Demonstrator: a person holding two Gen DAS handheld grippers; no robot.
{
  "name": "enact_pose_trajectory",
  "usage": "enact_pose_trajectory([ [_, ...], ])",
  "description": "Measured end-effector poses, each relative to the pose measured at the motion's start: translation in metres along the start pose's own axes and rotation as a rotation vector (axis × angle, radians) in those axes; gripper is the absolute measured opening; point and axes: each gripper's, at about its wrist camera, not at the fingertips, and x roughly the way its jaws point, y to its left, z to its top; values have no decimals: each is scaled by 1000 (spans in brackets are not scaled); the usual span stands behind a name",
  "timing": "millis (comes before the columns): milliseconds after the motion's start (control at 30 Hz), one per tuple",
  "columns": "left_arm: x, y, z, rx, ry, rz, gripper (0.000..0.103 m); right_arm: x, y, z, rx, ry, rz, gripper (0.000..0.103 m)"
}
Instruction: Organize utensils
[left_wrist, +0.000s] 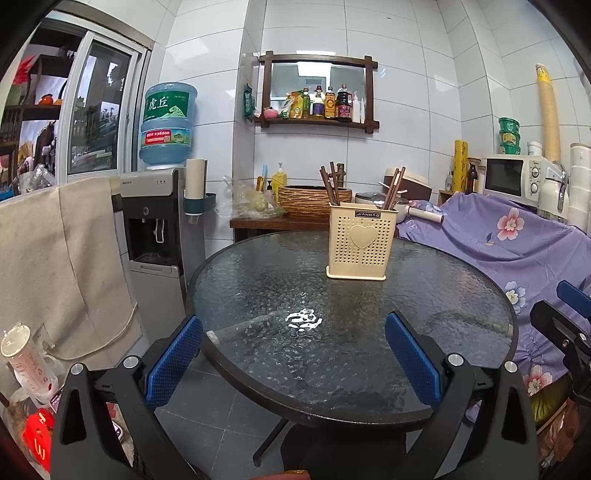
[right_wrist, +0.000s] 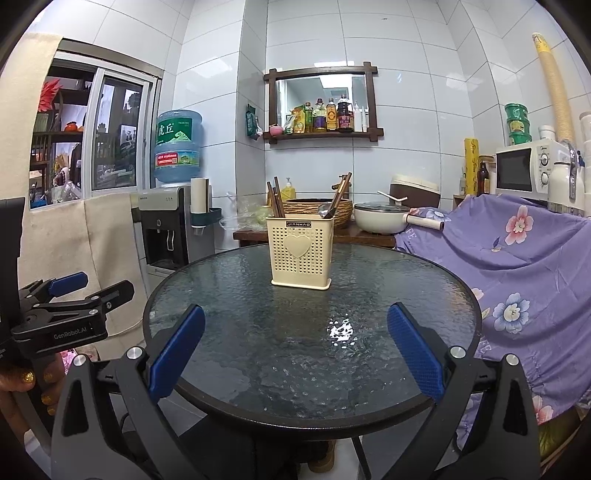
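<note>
Blue-padded fingers of the left tool (left_wrist: 293, 354) frame the near edge of a round, dark-rimmed glass surface (left_wrist: 258, 369), spread wide with nothing between them. From its own camera the right tool (right_wrist: 295, 350) stands equally wide apart and empty above the same surface (right_wrist: 221, 369); the left tool also shows at that view's left edge, held by a hand (right_wrist: 22, 384) that the frame crops.

Toward the far side of the surface stands a cream perforated utensil holder (left_wrist: 356, 240) with a heart on its front, upright on a flat base, well apart from both tools. Brown chopsticks (left_wrist: 328, 184) rise from it in two bunches, long axes near vertical, one bunch leaning left and the other leaning right, tips up. In the right wrist view a metal spoon (right_wrist: 325, 211) peeps over the rim of the holder (right_wrist: 301, 251); the lower ends of all the utensils are hidden inside, and how many chopsticks there are is hard to make out.

Behind, a water dispenser (left_wrist: 155, 218), a woven basket (left_wrist: 303, 199) and a microwave (left_wrist: 511, 177) are visible; a purple floral cloth (left_wrist: 498, 240) covers whatever lies at right.
</note>
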Motion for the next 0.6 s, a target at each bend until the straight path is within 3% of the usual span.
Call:
enact_pose_trajectory([
  [600,0,-2,0,-1,10,-14,97,0,0,0,4,-2,4,97],
])
